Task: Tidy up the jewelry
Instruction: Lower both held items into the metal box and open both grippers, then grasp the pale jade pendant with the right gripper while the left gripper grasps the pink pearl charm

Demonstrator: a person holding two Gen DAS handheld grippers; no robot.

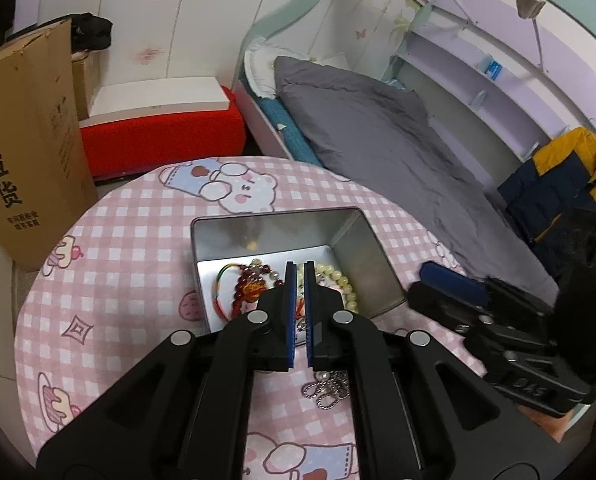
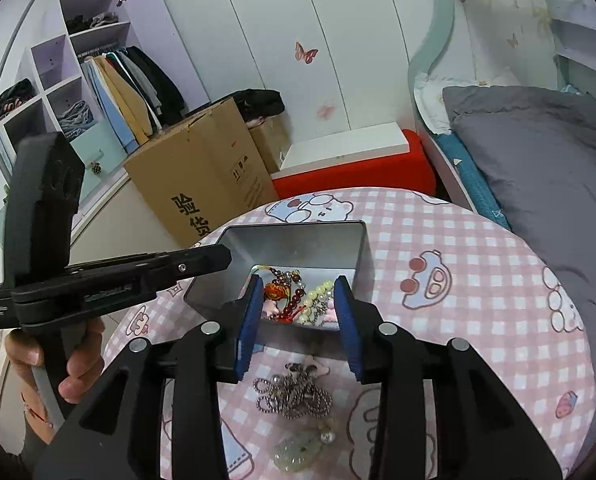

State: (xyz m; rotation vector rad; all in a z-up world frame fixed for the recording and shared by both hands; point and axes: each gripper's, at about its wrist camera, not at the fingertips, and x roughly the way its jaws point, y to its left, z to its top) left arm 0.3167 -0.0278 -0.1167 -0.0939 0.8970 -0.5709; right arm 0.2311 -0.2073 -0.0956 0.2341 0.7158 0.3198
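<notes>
**Tin half filled, chain next in line**

The left gripper (image 1: 299, 312) hangs over the tin (image 2: 357, 248), jaws together and holding nothing I can make out, likely done dropping. In the tin lie bracelets (image 2: 298, 296), gathered for storage. The right gripper (image 2: 301, 328), jaws apart and empty, brackets the chain (image 2: 294, 394) on the table (image 2: 477, 300), probably the next pick; a jade pendant (image 2: 298, 450) waits nearer.

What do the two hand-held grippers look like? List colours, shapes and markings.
Both match. The left hand-held gripper has black plastic linkage arms with round silver pivot pins and flat blue pads lining its fingers. The right hand-held gripper is built the same. Faint embossed lettering on the black bodies is unreadable. No cables or sleeves show.
</notes>
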